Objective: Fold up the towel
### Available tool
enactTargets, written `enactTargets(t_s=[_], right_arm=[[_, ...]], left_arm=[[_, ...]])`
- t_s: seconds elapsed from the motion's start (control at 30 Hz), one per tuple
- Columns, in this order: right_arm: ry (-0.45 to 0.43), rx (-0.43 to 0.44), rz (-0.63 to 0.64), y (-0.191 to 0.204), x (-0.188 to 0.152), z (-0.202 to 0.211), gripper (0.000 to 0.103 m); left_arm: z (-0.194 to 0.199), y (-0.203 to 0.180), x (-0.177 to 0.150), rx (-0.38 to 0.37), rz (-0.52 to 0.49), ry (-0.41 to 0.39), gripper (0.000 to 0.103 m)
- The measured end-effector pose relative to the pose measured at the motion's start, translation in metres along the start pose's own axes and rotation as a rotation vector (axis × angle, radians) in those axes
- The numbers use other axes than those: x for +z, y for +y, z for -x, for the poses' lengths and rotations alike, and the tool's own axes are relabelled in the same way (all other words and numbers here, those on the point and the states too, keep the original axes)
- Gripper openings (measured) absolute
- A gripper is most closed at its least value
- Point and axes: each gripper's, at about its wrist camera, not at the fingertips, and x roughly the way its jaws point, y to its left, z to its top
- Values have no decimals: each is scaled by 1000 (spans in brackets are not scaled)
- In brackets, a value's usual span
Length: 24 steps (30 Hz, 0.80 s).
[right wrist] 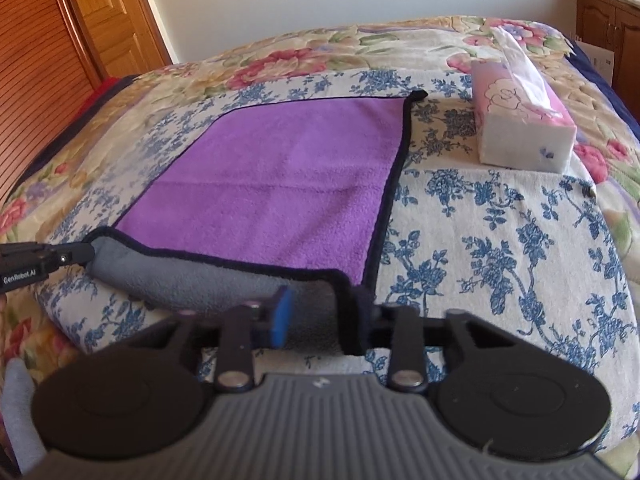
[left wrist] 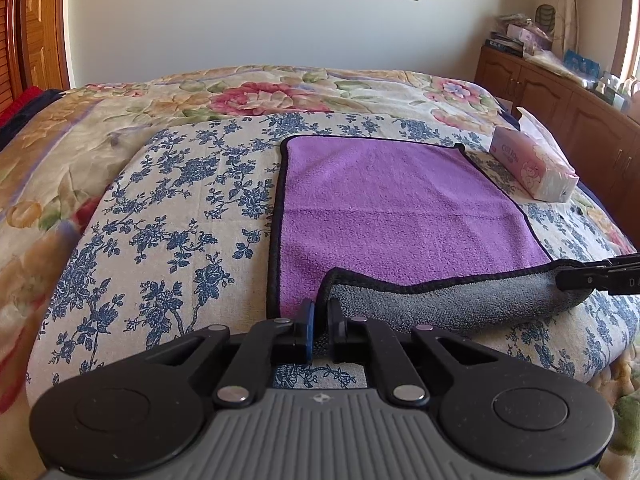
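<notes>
bright daylight, fisheye-warped blurry edges

Plain pale wall [left wrist: 240, 20], wooden door [right wrist: 116, 12], wooden sideboard [left wrist: 560, 96], floral bedspread [left wrist: 248, 96]

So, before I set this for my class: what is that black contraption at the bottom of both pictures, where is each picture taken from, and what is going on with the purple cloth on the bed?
No robot here: a person holds a hand tool with two pinching fingers in each hand, and a wide-angle camera sits on each tool, looking forward along its fingers. One picture comes from the left gripper, the other from the right gripper.

On the bed, over a blue-flowered cover, lies a towel, purple on top and grey underneath, with a dark border. Beside it sits a pink tissue box.

Each gripper is closed on one near corner of the towel. The near edge is lifted and curled over, so the grey underside shows. This looks like the start of a fold towards the far edge.
</notes>
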Motion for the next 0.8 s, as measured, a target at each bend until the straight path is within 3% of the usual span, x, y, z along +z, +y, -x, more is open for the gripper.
enactTargets(t_s=[0.07, 0.47, 0.8], right_arm=[[-7, -4, 4, -1, 1, 1, 10], [-50, -2, 31, -1, 5, 9, 5], [-148, 6, 41, -1, 16, 22, 5]], left_arm=[[0, 0, 0, -2, 1, -2, 6], [9, -1, 7, -18, 8, -51, 6], [12, -1, 17, -16, 13, -96, 6]])
